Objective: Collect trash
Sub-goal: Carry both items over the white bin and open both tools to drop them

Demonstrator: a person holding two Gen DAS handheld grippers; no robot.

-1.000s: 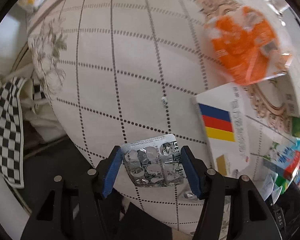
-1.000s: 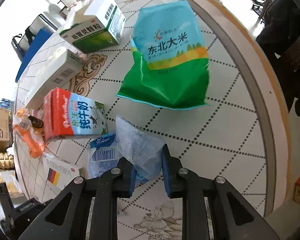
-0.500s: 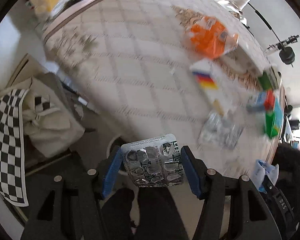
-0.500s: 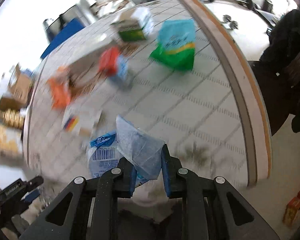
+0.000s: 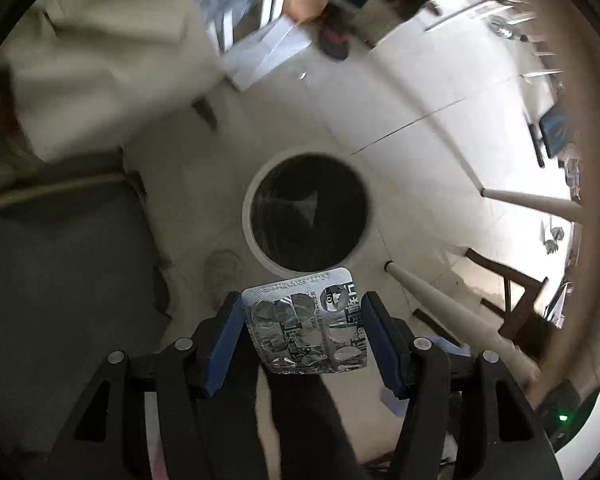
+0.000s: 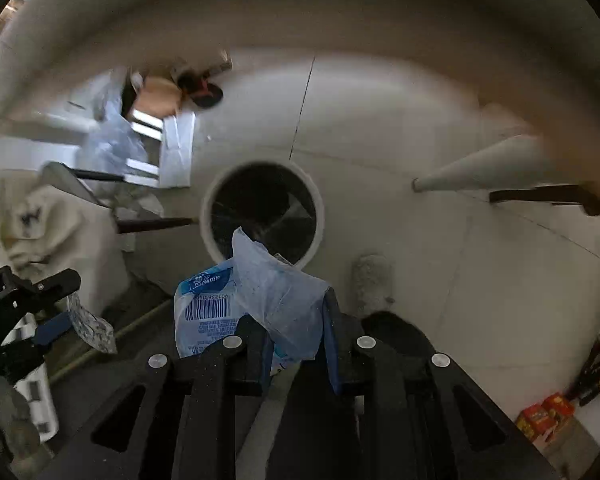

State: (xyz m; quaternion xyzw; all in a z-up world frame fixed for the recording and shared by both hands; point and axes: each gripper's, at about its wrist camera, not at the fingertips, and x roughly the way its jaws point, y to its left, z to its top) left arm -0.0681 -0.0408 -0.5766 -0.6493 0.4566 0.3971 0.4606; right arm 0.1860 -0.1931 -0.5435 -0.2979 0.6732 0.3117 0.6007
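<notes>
Above the bin (image 5: 308, 212) at 12 o'clock, we have swung off the table; left fingers (image 5: 224, 332) clamp the blister pack (image 5: 306, 320), right fingers (image 6: 332, 332) the wrapper (image 6: 276, 300), ready to drop.

Silver blister pack (image 5: 308, 322), blue-white wrapper (image 6: 256, 304), white-rimmed black bin (image 5: 306, 213).

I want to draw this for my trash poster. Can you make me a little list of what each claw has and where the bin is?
left claw: shut on pill pack, silver foil, pockets look popped
right claw: shut on wrapper, crumpled, blue and white with a barcode
bin: round, white rim, dark inside, on the pale floor
where the claws are: both above the bin, pointing down at it
trash dropped: not yet
table legs: white, beside the bin
</notes>
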